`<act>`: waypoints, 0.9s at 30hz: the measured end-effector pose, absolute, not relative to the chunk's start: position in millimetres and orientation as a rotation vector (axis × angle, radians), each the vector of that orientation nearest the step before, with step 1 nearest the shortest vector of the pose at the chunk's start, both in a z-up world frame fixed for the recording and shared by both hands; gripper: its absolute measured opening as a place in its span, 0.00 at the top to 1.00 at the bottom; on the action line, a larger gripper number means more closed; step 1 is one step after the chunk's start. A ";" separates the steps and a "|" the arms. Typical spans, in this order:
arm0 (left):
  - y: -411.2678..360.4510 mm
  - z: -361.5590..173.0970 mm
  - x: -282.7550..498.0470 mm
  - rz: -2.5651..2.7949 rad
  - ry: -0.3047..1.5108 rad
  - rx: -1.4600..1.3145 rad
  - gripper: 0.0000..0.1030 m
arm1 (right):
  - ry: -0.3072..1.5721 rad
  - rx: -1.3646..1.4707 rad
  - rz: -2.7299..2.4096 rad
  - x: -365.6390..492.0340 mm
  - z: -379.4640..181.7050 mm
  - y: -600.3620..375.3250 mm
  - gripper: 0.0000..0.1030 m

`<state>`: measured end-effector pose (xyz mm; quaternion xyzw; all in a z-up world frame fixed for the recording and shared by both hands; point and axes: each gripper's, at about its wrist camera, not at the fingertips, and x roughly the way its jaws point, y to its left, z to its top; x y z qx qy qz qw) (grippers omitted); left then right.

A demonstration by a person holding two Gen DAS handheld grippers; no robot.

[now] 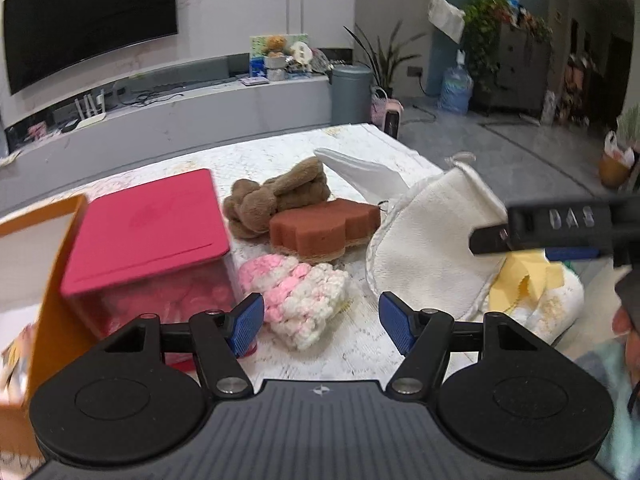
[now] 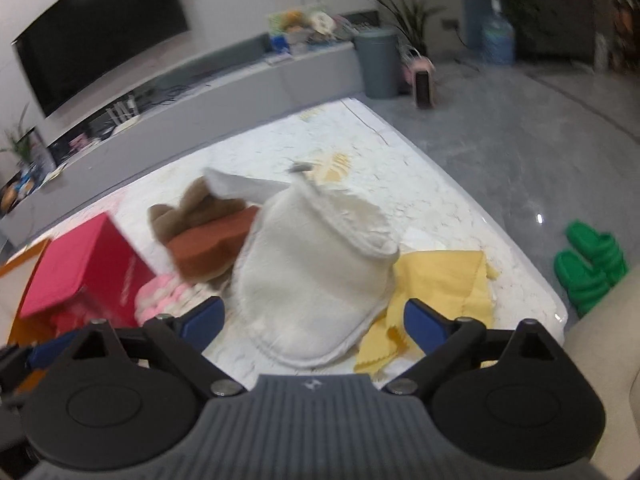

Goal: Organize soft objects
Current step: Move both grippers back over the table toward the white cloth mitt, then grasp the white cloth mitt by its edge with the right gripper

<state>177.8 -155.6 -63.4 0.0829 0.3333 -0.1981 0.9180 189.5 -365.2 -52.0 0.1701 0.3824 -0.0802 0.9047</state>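
— Soft things are lying in a heap on the marble-patterned worktop point(image 1: 352, 356). What are the claws doing?

— The left claw point(image 1: 322, 322) is standing released, its blue pads spread wide with nothing between them, and it is hovering just over the pink-and-white crocheted piece point(image 1: 298, 300). The right claw point(image 2: 314, 326) is also gaping, gripping nothing; its fingers are framing the near end of the white fleece mitt point(image 2: 316, 280), though I cannot tell whether they are touching it.

— And just beyond the left claw?

— The crocheted piece is lying beside a clear box with a red lid point(image 1: 148, 232), and an orange box point(image 1: 52, 280) is standing at the left edge. Behind the crochet, a rust-brown flower-shaped sponge point(image 1: 320, 228) is sitting with a brown plush toy point(image 1: 272, 200) touching it from behind. A white cloth point(image 1: 360, 172) is sticking out past the plush.

— What is lying round the right claw?

— The mitt is leaning against the sponge on its left. A yellow cloth with pinked edges point(image 2: 444, 284) is spreading out from under the mitt's right side, reaching toward the worktop's edge.

— Farther out?

— A dark television point(image 1: 88, 20) is hanging over a long grey console, a grey bin point(image 1: 352, 92) is standing beside it, and green slippers point(image 2: 592, 268) are lying on the floor to the right.
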 end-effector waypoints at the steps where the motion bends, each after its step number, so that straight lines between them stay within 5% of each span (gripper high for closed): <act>1: -159.3 -65.8 181.3 -0.408 0.688 0.188 0.24 | 0.799 0.360 -0.169 196.3 -53.9 -368.8 0.07; 8: -170.4 -70.6 197.7 -0.428 0.708 0.210 0.24 | 0.792 0.352 -0.200 233.6 -71.2 -377.5 0.09; 17: -169.4 -73.0 195.1 -0.443 0.741 0.186 0.24 | 0.785 0.308 -0.157 228.5 -72.3 -369.8 0.78; 27: -161.2 -69.6 168.0 -0.495 0.741 0.160 0.24 | 0.789 0.464 0.045 182.2 -54.4 -358.5 0.90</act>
